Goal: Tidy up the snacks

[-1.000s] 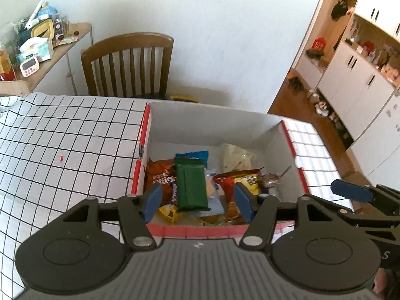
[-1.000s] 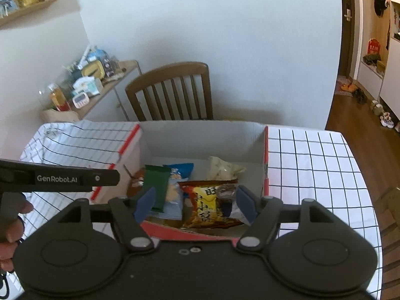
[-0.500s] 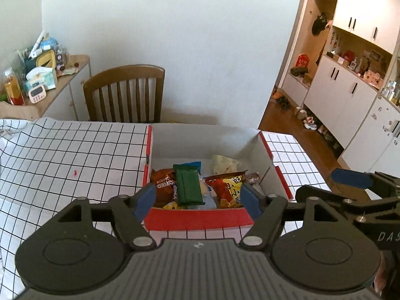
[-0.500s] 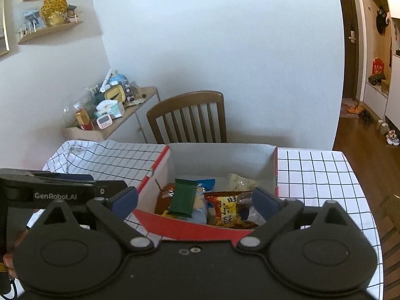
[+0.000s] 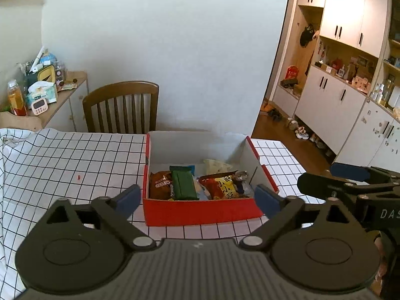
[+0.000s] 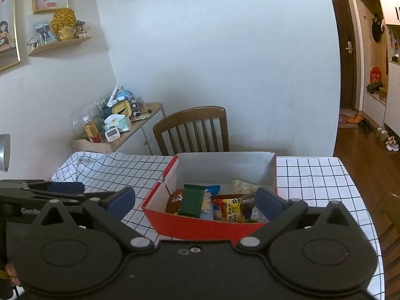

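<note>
left gripper (image 5: 197,200) is held wide open, nothing gripped; right gripper (image 6: 196,201) is likewise spread wide and empty. the red box (image 5: 200,211) is seen just ahead of both, framed between the blue pads (image 5: 127,198). snacks are piled inside it: green packet (image 5: 183,184), brown packet (image 5: 160,183), yellow-red bag (image 5: 223,187). the lower packets are hidden under the top ones and can't be made out; the box's near wall cuts off their bottoms. from the right wrist view the right pad (image 6: 268,203) overlaps the box's right corner. right gripper is seen at the far right edge of the left view, partly cut off. a checked tablecloth (image 5: 62,162) covers the table; a small red scrap (image 5: 79,176) lies ahead-left of the left gripper. beyond the box a wooden chair (image 5: 122,106) is set against a white wall; a cluttered side shelf (image 6: 120,127) is far left, white cabinets (image 5: 332,105) far right.
</note>
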`<move>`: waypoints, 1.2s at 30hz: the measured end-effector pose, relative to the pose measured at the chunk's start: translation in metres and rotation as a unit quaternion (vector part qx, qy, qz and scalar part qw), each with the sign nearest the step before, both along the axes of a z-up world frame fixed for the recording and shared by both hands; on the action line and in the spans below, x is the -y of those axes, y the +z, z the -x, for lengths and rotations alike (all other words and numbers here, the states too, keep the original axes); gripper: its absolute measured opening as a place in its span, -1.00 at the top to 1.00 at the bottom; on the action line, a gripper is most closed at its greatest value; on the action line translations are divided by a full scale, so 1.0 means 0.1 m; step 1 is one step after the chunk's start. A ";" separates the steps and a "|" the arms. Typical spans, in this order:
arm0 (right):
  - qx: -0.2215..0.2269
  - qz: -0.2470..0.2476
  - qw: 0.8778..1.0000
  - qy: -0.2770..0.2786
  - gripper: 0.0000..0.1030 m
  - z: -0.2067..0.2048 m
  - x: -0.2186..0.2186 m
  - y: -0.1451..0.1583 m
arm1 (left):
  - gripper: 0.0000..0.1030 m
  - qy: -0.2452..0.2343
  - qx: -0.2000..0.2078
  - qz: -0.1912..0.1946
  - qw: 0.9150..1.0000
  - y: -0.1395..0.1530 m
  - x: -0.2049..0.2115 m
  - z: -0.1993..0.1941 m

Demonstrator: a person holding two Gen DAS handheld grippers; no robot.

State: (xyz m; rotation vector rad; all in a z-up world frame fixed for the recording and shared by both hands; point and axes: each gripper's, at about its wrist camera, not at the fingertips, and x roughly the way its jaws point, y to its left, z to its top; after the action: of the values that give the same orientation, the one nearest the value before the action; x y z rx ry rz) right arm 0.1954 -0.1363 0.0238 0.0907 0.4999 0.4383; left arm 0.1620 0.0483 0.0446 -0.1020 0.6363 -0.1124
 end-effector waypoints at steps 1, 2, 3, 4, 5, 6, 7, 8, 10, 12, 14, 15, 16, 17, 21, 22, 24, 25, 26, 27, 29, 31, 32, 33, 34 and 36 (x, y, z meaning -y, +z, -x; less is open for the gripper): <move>0.003 -0.002 1.000 -0.002 -0.99 0.03 0.01 -0.01 | -0.99 -0.002 0.002 -0.001 1.000 0.00 0.01 0.02; 0.006 -0.003 1.000 -0.003 -0.99 0.05 0.01 -0.01 | -0.99 -0.002 0.003 -0.002 1.000 0.00 0.01 0.05; 0.009 -0.002 1.000 -0.005 -0.99 0.08 0.01 -0.02 | -0.99 -0.001 0.005 -0.004 1.000 0.00 0.02 0.06; 0.013 0.000 1.000 -0.009 -0.99 0.10 0.01 -0.02 | -0.99 -0.001 0.007 -0.005 1.000 0.00 0.03 0.07; 0.017 0.001 1.000 -0.010 -0.99 0.12 0.01 -0.02 | -0.99 0.000 0.009 -0.007 1.000 0.00 0.03 0.09; 0.021 0.002 1.000 -0.011 -0.99 0.15 0.01 -0.03 | -0.99 0.001 0.009 -0.007 1.000 0.00 0.04 0.10; 0.024 0.004 1.000 -0.012 -0.99 0.17 0.00 -0.02 | -0.99 0.001 0.010 -0.008 1.000 0.00 0.04 0.11; 0.026 0.005 1.000 -0.012 -0.99 0.19 0.00 -0.02 | -0.99 0.000 0.012 -0.008 1.000 0.00 0.04 0.12; 0.030 0.008 0.999 -0.010 -0.99 0.22 -0.01 0.00 | -0.99 0.001 0.016 -0.011 1.000 -0.01 0.06 0.16; 0.038 0.015 0.999 -0.012 -0.99 0.25 -0.03 0.00 | -0.99 0.003 0.017 -0.011 1.000 -0.01 0.06 0.19; 0.040 0.011 0.999 -0.015 -0.99 0.26 -0.02 0.02 | -0.99 0.003 0.017 -0.004 1.000 -0.01 0.05 0.20; 0.039 0.006 0.999 -0.017 -0.99 0.26 0.00 0.02 | -0.99 0.005 0.018 -0.004 1.000 -0.01 0.04 0.21; 0.038 0.001 0.999 -0.020 -0.99 0.26 0.01 0.02 | -0.99 0.008 0.018 -0.004 1.000 -0.01 0.04 0.21; 0.036 -0.005 0.999 -0.023 -0.99 0.26 0.03 0.01 | -0.99 0.010 0.020 -0.003 1.000 0.00 0.04 0.22; 0.027 -0.013 0.999 -0.030 -0.99 0.24 0.08 -0.03 | -0.99 0.018 0.019 0.003 1.000 0.01 0.02 0.24; 0.024 -0.012 0.999 -0.031 -0.99 0.24 0.08 -0.04 | -0.99 0.020 0.019 0.003 1.000 0.01 0.01 0.24; 0.019 -0.012 0.999 -0.030 -0.99 0.24 0.07 -0.06 | -0.99 0.022 0.020 0.002 1.000 0.01 0.02 0.25; 0.016 -0.014 0.999 -0.030 -0.99 0.24 0.07 -0.07 | -0.99 0.024 0.020 0.000 1.000 0.01 0.02 0.26; 0.014 -0.016 0.999 -0.028 -0.99 0.24 0.07 -0.07 | -0.99 0.024 0.021 -0.001 1.000 0.01 0.02 0.26; 0.013 -0.017 0.999 -0.026 -0.99 0.25 0.07 -0.08 | -0.98 0.024 0.021 0.000 0.999 0.01 0.02 0.27; 0.013 -0.016 0.999 -0.024 -0.99 0.26 0.07 -0.09 | -0.99 0.026 0.021 0.000 0.999 0.02 0.03 0.28; 0.011 -0.016 1.000 -0.021 -0.99 0.27 0.06 -0.09 | -0.99 0.026 0.021 0.002 0.999 0.02 0.03 0.28; 0.011 -0.016 1.000 -0.020 -0.99 0.28 0.05 -0.09 | -0.99 0.024 0.021 0.003 1.000 0.02 0.03 0.29; 0.011 -0.016 1.000 -0.020 -0.99 0.28 0.05 -0.09 | -0.99 0.023 0.021 0.003 1.000 0.02 0.03 0.30; 0.012 -0.016 1.000 -0.019 -0.99 0.29 0.05 -0.09 | -0.99 0.023 0.022 0.001 0.999 0.03 0.04 0.31; 0.013 -0.016 1.000 -0.020 -0.99 0.30 0.05 -0.08 | -0.98 0.020 0.023 0.001 1.000 0.03 0.05 0.31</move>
State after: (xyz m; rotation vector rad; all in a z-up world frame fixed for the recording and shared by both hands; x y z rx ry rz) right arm 0.1658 -0.1416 0.0157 0.1258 0.4646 0.4083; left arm 0.1305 0.0432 0.0477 -0.1142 0.5870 -0.0766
